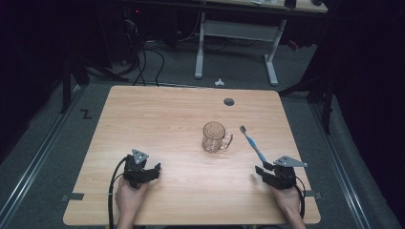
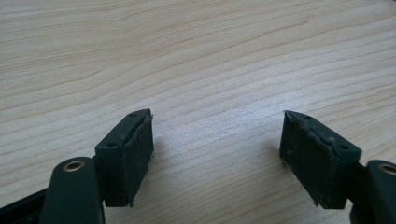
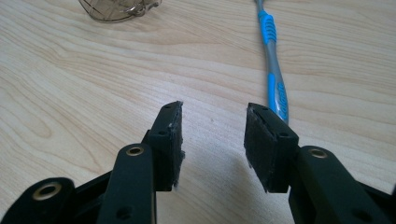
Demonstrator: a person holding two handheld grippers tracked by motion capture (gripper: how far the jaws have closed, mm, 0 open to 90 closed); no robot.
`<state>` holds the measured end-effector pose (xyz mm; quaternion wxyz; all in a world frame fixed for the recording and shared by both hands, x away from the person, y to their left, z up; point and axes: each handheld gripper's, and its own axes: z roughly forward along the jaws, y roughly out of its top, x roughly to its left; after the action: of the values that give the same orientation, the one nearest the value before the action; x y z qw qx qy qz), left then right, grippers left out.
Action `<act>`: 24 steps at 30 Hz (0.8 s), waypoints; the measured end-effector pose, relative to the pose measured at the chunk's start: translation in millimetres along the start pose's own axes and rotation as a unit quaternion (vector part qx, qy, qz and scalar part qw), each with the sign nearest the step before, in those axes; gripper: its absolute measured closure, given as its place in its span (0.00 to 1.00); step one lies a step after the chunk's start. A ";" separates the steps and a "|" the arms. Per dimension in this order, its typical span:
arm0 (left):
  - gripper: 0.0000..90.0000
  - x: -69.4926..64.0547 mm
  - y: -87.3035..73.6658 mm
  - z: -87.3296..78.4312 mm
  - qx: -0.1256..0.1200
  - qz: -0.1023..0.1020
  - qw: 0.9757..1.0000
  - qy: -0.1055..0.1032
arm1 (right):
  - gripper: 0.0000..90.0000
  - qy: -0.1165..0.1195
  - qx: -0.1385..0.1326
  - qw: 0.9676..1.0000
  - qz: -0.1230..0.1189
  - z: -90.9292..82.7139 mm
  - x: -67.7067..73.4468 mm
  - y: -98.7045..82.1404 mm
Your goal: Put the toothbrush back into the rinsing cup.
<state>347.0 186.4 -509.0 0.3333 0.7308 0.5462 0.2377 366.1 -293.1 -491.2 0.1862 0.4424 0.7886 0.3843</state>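
Observation:
A clear glass mug (image 1: 215, 137) stands upright near the middle of the wooden table (image 1: 157, 119), its handle turned to the right. To its right lies a blue and grey toothbrush (image 1: 252, 143), bristles at the far end. My right gripper (image 1: 259, 172) rests low at the front right, open, with bare wood between its jaws. In the right gripper view (image 3: 213, 107) the toothbrush (image 3: 275, 79) runs away just outside the right jaw, and the mug's base (image 3: 116, 9) shows at the top left. My left gripper (image 1: 154, 171) sits at the front left, open (image 2: 217, 116) over bare wood.
A round cable hole (image 1: 229, 101) sits near the table's far edge. Beyond the table stand a white desk frame (image 1: 200, 47) and loose cables on a dark floor. The person's hands come in over the front edge.

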 end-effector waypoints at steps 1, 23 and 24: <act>0.29 0.0 0.0 0.0 0.000 0.000 1.000 0.000 | 0.64 0.000 0.001 1.000 0.002 -0.4 -0.1 -0.1; 0.29 -0.1 0.0 0.0 0.000 0.000 1.000 0.000 | 0.65 -0.003 -0.003 1.000 -0.008 -7.6 -13.1 17.2; 0.29 -0.1 0.0 0.0 0.000 0.000 1.000 0.000 | 0.65 -0.003 -0.003 1.000 -0.008 -7.6 -13.1 17.2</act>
<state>347.1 186.3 -509.0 0.3330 0.7309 0.5461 0.2380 377.9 -302.1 -473.7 0.1928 0.4365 0.7903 0.3844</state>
